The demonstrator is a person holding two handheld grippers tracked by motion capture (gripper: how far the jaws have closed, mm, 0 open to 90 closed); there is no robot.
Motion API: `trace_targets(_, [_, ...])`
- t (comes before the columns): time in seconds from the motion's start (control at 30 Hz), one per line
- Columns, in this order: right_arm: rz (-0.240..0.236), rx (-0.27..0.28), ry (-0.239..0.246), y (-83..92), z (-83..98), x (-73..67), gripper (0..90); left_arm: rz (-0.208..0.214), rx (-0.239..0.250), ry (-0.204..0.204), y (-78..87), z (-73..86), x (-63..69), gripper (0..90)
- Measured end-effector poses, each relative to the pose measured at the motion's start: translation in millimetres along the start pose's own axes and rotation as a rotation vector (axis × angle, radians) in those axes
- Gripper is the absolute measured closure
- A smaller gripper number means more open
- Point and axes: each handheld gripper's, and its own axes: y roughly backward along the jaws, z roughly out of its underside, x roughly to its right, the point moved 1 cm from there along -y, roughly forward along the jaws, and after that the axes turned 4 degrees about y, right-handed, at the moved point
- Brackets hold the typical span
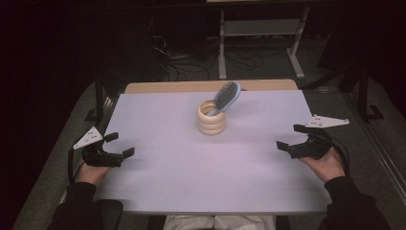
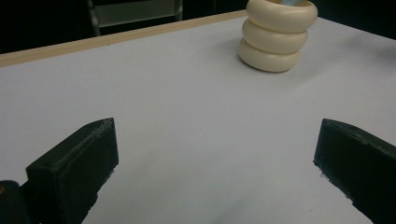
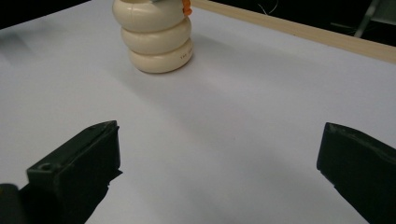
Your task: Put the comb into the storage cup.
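Observation:
A cream ribbed holder [image 1: 211, 118] made of three stacked rings stands upright on the white table [image 1: 191, 163], towards the far middle. A blue hairbrush [image 1: 226, 97] leans out of it, bristle head up and tilted to the right. My left gripper [image 1: 119, 145] rests at the table's left edge, jaws wide apart, nothing between them. My right gripper [image 1: 293, 137] sits at the right edge, also open and holding nothing. The holder [image 2: 275, 37] appears far ahead in the left gripper view, and the holder [image 3: 156, 35] likewise in the right gripper view, with a small orange bit [image 3: 186, 6] at its rim.
A wooden strip [image 1: 210, 86] runs along the table's far edge. Beyond it are a metal rack [image 1: 261, 33] and floor cables [image 1: 191, 62] in the dark. A wide bare stretch of table lies between both grippers and the holder.

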Motion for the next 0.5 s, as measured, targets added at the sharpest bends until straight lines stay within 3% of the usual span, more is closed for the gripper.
trace_targets(0.5, [0.012,-0.029,0.012,1.6,21.6,-2.3,0.0,0.008,0.011,0.021,0.6,0.4,-1.1,0.0])
